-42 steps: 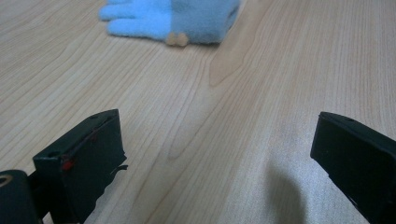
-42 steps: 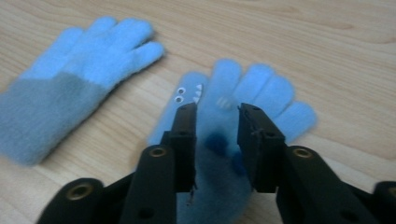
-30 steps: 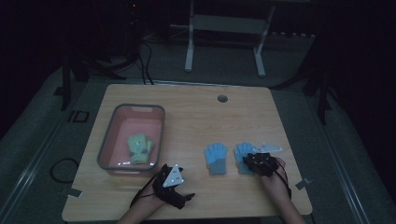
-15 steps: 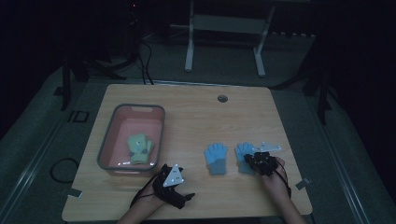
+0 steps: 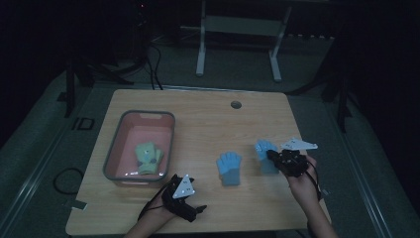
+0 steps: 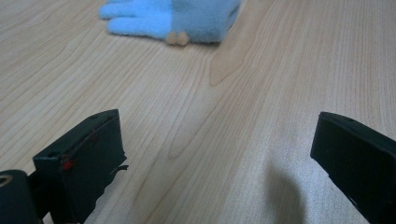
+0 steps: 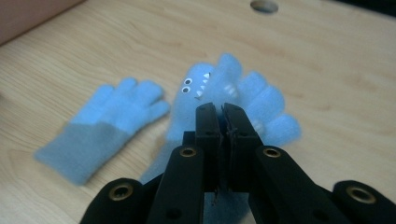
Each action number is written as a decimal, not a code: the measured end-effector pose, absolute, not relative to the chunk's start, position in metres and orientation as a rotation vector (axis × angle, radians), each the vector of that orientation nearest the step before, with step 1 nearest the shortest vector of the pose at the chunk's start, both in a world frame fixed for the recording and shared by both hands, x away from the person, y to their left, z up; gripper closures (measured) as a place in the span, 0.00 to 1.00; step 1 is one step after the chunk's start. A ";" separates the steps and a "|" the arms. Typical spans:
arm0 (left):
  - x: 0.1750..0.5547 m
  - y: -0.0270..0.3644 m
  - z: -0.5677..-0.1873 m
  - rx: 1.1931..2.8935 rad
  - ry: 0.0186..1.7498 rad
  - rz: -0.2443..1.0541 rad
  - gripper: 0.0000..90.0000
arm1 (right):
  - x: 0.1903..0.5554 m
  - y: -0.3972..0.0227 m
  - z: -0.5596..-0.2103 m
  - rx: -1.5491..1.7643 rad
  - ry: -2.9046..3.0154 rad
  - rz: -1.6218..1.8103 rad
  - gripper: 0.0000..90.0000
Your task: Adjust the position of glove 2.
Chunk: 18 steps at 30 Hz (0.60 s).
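Left claw [image 5: 190, 210], at the near edge of the bench [image 5: 208, 124]: jaws stand wide apart over bare wood, nothing between them. In the left gripper view the second blue glove [image 6: 173, 18] lies well ahead of this claw, flat on the bench, fingers pointing to that view's left.

Right claw [image 5: 271, 154], near the right edge of the bench: jaws have just been closing and now stand pressed together on the fabric of the blue glove with a face [image 7: 224, 88]. In the right gripper view the jaw tips bite the glove at about its middle; the fingers fan out beyond the tips, and a pair of small eyes and white teeth show on the part just past them. In the high view this glove [image 5: 265, 148] shows partly, beyond and to the left of the claw.

Second blue glove [image 5: 230, 167]: flat on the bench, just beside the held one, grey cuff toward the person, fingers away. In the right gripper view it [image 7: 105, 128] lies left of the claw, apart from the jaws.

Pink tub [image 5: 119, 153], on the left half of the bench: holds a green glove [image 5: 147, 156].

Round hole [image 5: 236, 104]: in the bench near its far edge.
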<state>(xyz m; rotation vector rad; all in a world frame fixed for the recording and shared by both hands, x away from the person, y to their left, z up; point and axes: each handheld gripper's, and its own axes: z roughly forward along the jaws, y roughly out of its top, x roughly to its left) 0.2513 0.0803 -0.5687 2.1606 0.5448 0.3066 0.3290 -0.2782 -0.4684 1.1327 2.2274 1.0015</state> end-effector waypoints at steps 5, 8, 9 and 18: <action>0.251 0.080 -0.569 2.161 0.544 0.310 0.03 | 0.326 -0.274 -0.448 1.099 2.222 1.037 0.95; 0.251 0.080 -0.569 2.164 0.542 0.312 0.03 | 0.322 -0.265 -0.434 1.065 2.225 1.064 0.95; 0.251 0.080 -0.569 2.164 0.542 0.311 0.03 | 0.321 -0.263 -0.432 1.057 2.227 1.069 0.95; 0.251 0.080 -0.569 2.162 0.541 0.310 0.03 | 0.316 -0.235 -0.424 0.996 2.262 1.112 0.95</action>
